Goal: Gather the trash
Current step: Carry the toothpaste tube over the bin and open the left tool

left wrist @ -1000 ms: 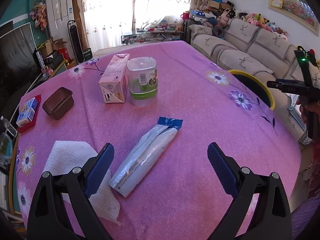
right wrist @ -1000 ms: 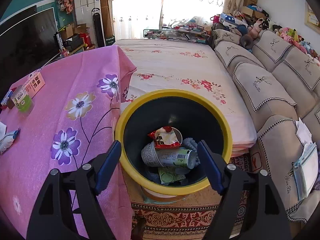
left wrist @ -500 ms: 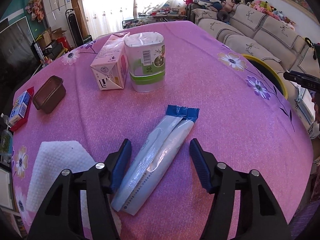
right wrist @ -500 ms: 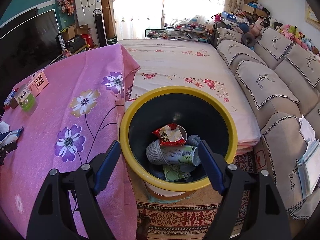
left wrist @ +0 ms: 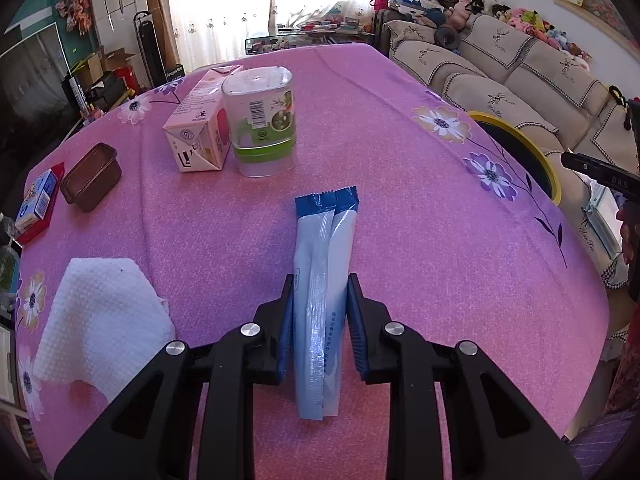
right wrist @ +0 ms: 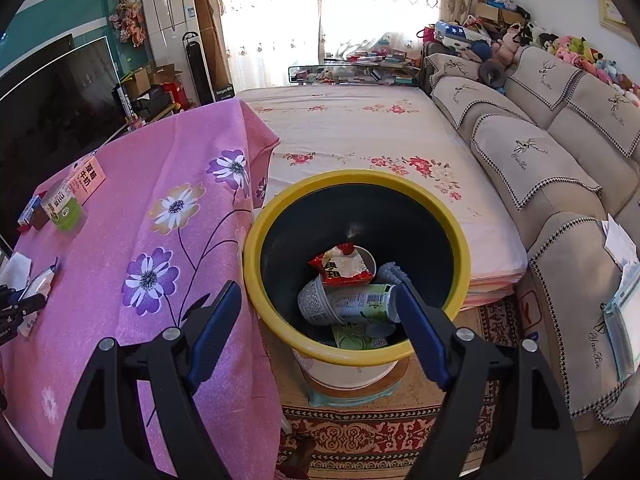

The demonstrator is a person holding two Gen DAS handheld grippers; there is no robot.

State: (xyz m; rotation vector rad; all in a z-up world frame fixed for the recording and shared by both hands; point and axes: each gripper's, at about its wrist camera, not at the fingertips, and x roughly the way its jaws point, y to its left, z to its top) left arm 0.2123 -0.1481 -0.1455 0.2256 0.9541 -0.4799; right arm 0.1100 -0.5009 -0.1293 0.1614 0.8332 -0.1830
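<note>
The left gripper (left wrist: 320,320) has just been closing, and its blue pads are pressed against both sides of a long blue-and-white wrapper (left wrist: 322,280) lying on the pink table (left wrist: 420,240), toward the near edge. Bare cloth is seen to the right as far as the table's right edge, beyond which the yellow-rimmed bin (right wrist: 356,264) stands. A white napkin (left wrist: 100,312) lies near the left edge. The right gripper (right wrist: 320,320) is held wide and empty over the bin.
</note>
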